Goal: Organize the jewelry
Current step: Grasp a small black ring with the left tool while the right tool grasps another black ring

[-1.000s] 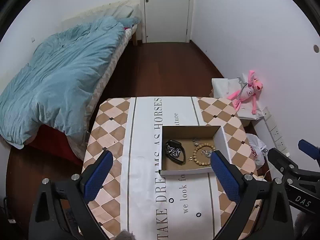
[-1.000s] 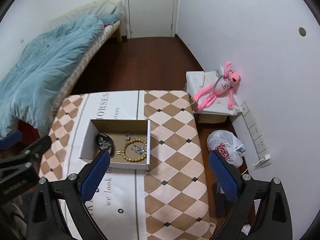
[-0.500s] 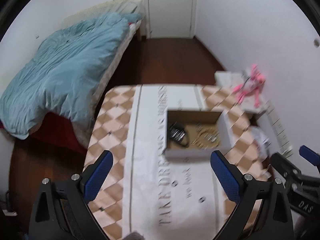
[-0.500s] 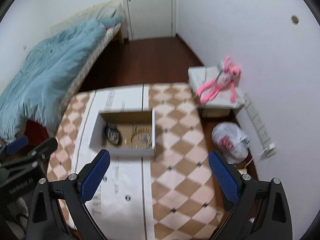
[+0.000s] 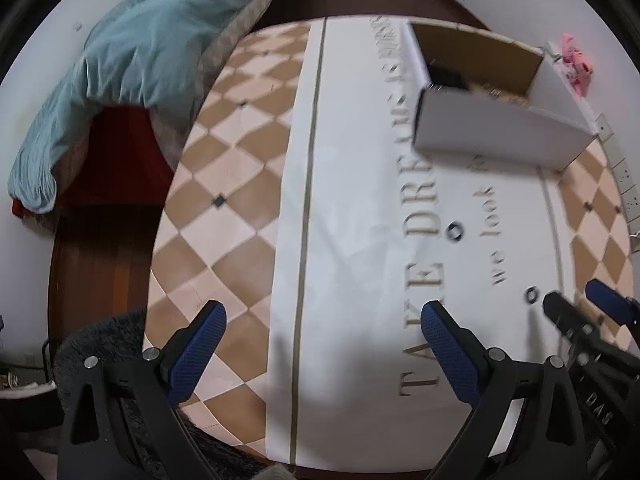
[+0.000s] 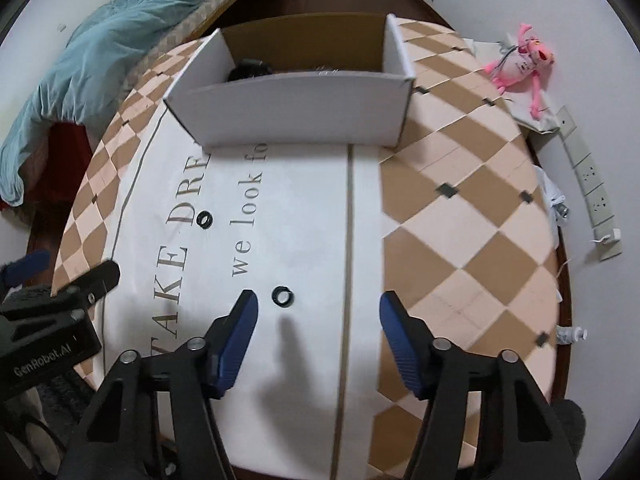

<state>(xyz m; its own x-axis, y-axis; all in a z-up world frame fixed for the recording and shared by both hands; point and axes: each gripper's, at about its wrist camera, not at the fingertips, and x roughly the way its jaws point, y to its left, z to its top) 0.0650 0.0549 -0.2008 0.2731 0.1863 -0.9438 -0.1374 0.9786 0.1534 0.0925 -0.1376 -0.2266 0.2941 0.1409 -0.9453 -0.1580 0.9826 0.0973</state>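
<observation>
- Right gripper (image 6: 318, 304): blue-padded fingers (image 6: 236, 332) spread apart, holding nothing, low over the white centre strip of the table (image 6: 472, 208).
- Near ring (image 6: 281, 297): small, black, flat on the cloth, just ahead of the right gripper and closer to its left finger; not touching it.
- Far ring (image 6: 205, 220): second black ring, further out and to the left, lying on the printed lettering, well apart from the first.
- Left gripper (image 5: 320, 322): fingers wide apart, empty, over the seam between the checkered part of the cloth and the white strip; both rings lie to its right.
- Box (image 6: 296, 108): white cardboard, open top, brown inside, standing at the far end of the white strip beyond both rings.
- Box contents: a dark item (image 6: 250, 69) shows over the front wall at the left; something pale and glinting beside it, too hidden to identify.
- Beyond the table: bed with blue quilt (image 6: 100, 52) at left; pink plush toy (image 6: 520, 60) on a low white stand at right, near a power strip (image 6: 592, 188) by the wall.
</observation>
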